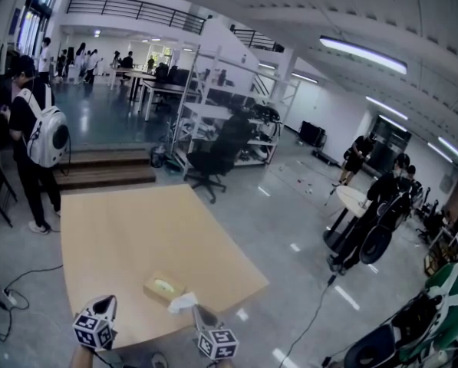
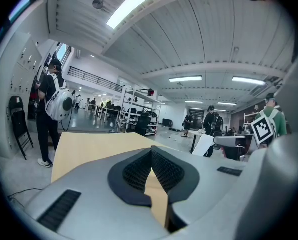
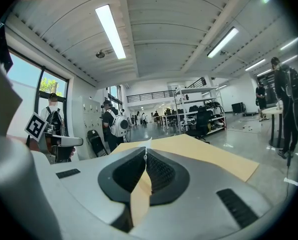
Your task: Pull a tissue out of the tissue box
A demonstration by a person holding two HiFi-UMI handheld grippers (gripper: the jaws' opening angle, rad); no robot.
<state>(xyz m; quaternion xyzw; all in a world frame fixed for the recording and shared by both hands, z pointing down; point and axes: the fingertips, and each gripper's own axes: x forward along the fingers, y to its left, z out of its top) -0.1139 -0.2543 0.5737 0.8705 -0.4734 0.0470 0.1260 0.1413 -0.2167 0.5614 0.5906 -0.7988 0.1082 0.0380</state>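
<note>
The table (image 1: 136, 236) top is smooth, matt and pale tan. The floor (image 1: 305, 228) is grey and glossy, mirroring the lights. The box (image 1: 163, 287), small in view, seems tan card. The tissue (image 1: 182, 303) is soft white paper. The left gripper (image 2: 151, 151) and right gripper (image 3: 145, 154) have smooth matt grey plastic shells and black, finely ribbed pads (image 2: 166, 170).

Left gripper (image 2: 151, 151): the two dark ribbed pads meet at their tips with nothing between them. Below the tips a narrow gap widens and shows the tan tabletop (image 2: 89, 143). The gripper points along the tabletop, close to level.

Right gripper (image 2: 216, 141): visible side-on near the right edge, with its marker cube (image 2: 262, 129) facing the camera. A white tissue (image 2: 204, 146) hangs at its tip.

Left background: a person (image 2: 48, 91) wearing a white backpack (image 2: 59, 104) stands on the floor beside a black folding chair (image 2: 18, 121).
</note>
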